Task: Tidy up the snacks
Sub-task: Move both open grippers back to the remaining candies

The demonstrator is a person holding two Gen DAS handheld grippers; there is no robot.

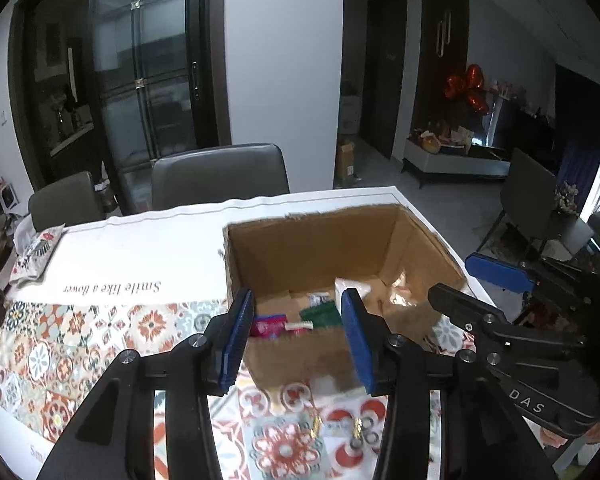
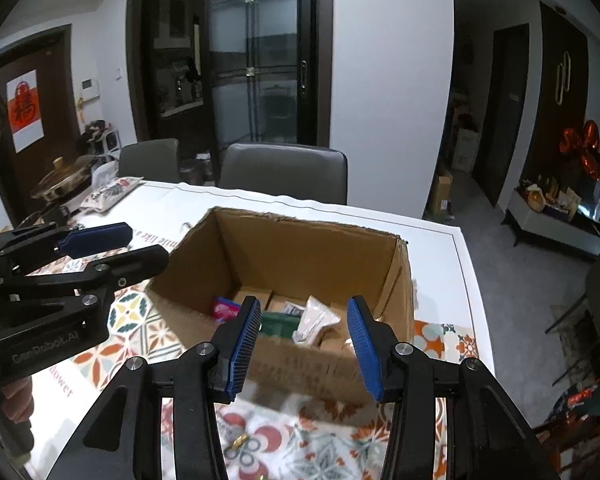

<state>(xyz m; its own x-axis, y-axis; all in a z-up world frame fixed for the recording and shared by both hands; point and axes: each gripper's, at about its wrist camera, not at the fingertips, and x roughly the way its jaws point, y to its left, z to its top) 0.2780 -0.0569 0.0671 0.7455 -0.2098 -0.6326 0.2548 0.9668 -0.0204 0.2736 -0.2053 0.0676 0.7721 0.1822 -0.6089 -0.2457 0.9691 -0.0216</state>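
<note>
An open cardboard box [image 1: 316, 240] [image 2: 300, 252] stands on the patterned tablecloth. Inside lie several snacks: a pink packet [image 1: 267, 326] [image 2: 226, 309], a green packet [image 1: 320, 314] [image 2: 278, 325], a white pouch [image 1: 352, 286] [image 2: 316, 318] and a clear crinkly bag [image 1: 400, 294]. My left gripper [image 1: 298, 340] is open and empty, held just above the box's near wall. My right gripper [image 2: 303, 344] is open and empty over the same near wall; it also shows in the left wrist view [image 1: 480, 284]. The left gripper shows at the left of the right wrist view [image 2: 116, 248].
A small gold-wrapped candy [image 1: 317, 426] [image 2: 238, 443] lies on the cloth in front of the box. Two grey chairs [image 1: 220, 176] stand at the table's far side. A printed pouch [image 1: 36, 252] and a lidded pot [image 2: 64, 178] sit at the far left.
</note>
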